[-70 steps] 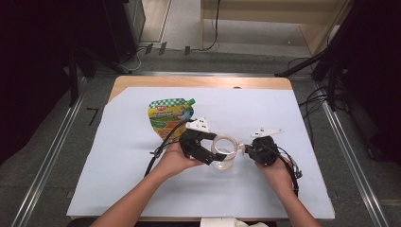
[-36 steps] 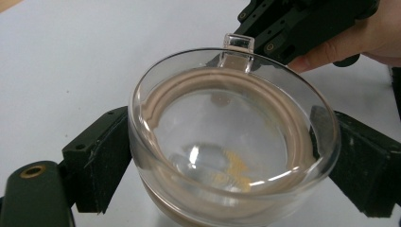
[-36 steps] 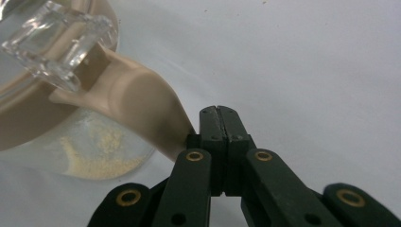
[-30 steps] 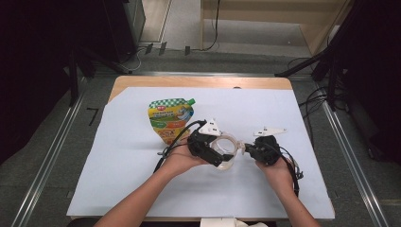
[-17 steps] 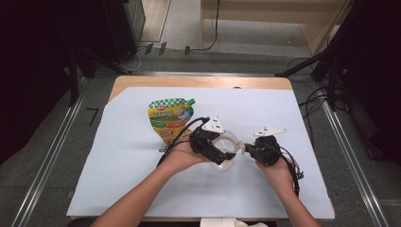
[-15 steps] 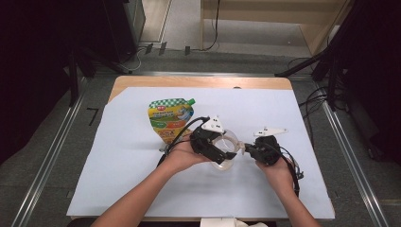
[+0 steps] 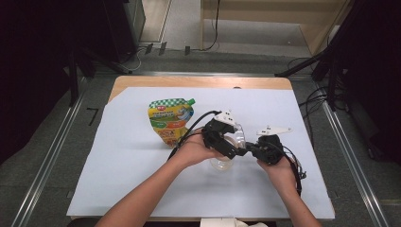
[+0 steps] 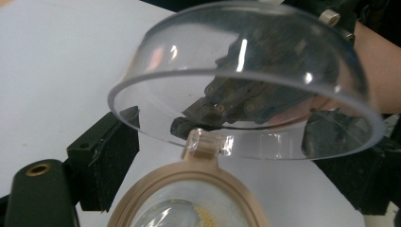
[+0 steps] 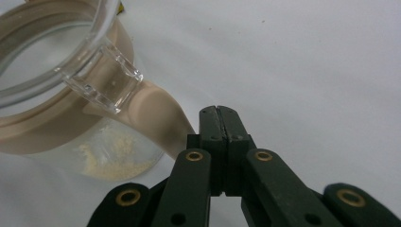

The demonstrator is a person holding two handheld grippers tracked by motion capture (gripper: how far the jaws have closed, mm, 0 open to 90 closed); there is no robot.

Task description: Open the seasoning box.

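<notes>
A clear jar with a beige rim stands mid-table, a little yellow powder at its bottom. Its clear domed lid is hinged to the rim and tilted up. My left gripper is shut on that lid, one pad on each side of its rim; it sits over the jar. My right gripper is shut, its tips beside the beige handle; whether it pinches the handle I cannot tell. From the right it meets the jar. A green-and-yellow spouted pouch lies to the left.
A pale sheet covers most of the wooden table. Black cables trail from both grippers; the left one's runs over the pouch's corner. Metal rails flank the table. A white object sits at the near edge.
My left gripper has shifted to the right and slightly up with the lid, which now stands tilted over the jar. The right gripper and the pouch have stayed put.
</notes>
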